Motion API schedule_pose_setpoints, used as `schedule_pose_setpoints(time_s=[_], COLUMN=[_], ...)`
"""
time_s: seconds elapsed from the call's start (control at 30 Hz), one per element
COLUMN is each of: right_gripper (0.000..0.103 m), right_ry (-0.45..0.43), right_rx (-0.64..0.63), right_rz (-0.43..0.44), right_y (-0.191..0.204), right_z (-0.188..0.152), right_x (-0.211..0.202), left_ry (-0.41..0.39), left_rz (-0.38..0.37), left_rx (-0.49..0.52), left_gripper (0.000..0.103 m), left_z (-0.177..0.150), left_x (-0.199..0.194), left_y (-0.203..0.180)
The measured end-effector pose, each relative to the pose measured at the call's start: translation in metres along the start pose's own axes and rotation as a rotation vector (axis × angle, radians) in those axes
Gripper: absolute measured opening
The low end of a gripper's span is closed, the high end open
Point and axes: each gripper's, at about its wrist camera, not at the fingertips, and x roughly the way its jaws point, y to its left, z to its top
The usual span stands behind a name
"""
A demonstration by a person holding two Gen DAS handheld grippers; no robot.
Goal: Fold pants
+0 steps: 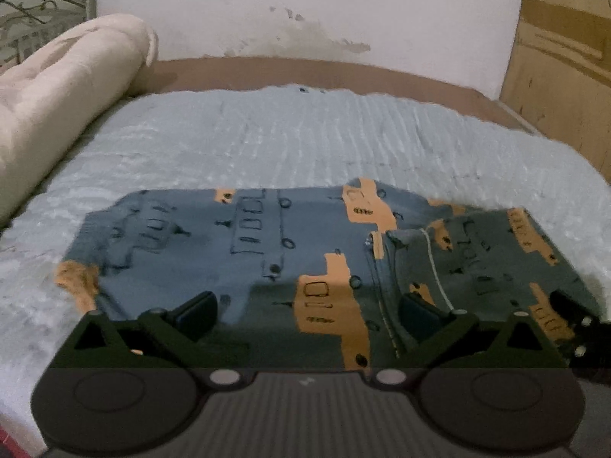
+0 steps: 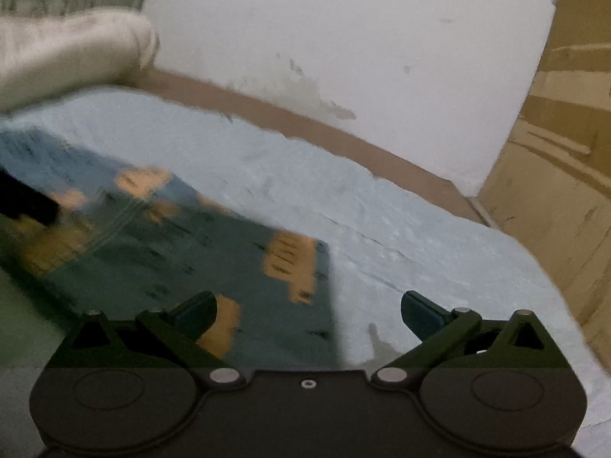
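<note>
The pants (image 1: 267, 252) are blue-grey with orange patches and dark line drawings. They lie flat and folded on the light blue bedspread (image 1: 290, 141). My left gripper (image 1: 305, 313) is open and empty, low over the near edge of the pants. My right gripper (image 2: 309, 313) is open and empty, over the right end of the pants (image 2: 198, 244), its right finger above bare bedspread (image 2: 401, 236). The right wrist view is motion-blurred. A dark part of the other gripper (image 1: 584, 324) shows at the right edge of the left wrist view.
A rolled cream blanket (image 1: 65, 87) lies along the left side of the bed. A brown bed edge (image 1: 305, 72) and a stained white wall (image 1: 305, 7) are behind. A wooden cabinet (image 1: 565, 57) stands at the right. A metal headboard (image 1: 42, 11) is at the far left.
</note>
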Motion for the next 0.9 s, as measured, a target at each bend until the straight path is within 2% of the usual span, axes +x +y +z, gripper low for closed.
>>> schedule_pose_setpoints(time_s=[0.27, 0.43, 0.57, 0.73, 0.83, 0.9], right_gripper=[0.102, 0.102, 0.102, 0.102, 0.102, 0.102], right_ry=[-0.071, -0.065, -0.043, -0.007, -0.008, -0.015], right_rx=[0.076, 0.044, 0.045, 0.044, 0.042, 0.029], right_rz=[0.096, 0.098, 0.074, 0.057, 0.048, 0.039], right_y=[0.052, 0.081, 0.09, 0.094, 0.098, 0.1], right_z=[0.009, 0.014, 0.015, 0.009, 0.003, 0.001], right_x=[-0.03, -0.026, -0.018, -0.012, -0.009, -0.009], left_ry=[-0.046, -0.058, -0.067, -0.119, -0.11, -0.096], left_rz=[0.034, 0.073, 0.102, 0.134, 0.156, 0.144], left_rx=[-0.061, -0.11, -0.161, -0.151, -0.137, -0.136], left_gripper=[0.103, 0.103, 0.103, 0.103, 0.103, 0.103], left_z=[-0.016, -0.026, -0.027, -0.023, -0.018, -0.016], left_x=[-0.046, -0.054, -0.051, -0.032, -0.016, -0.006], left_y=[0.037, 0.067, 0.09, 0.109, 0.114, 0.114])
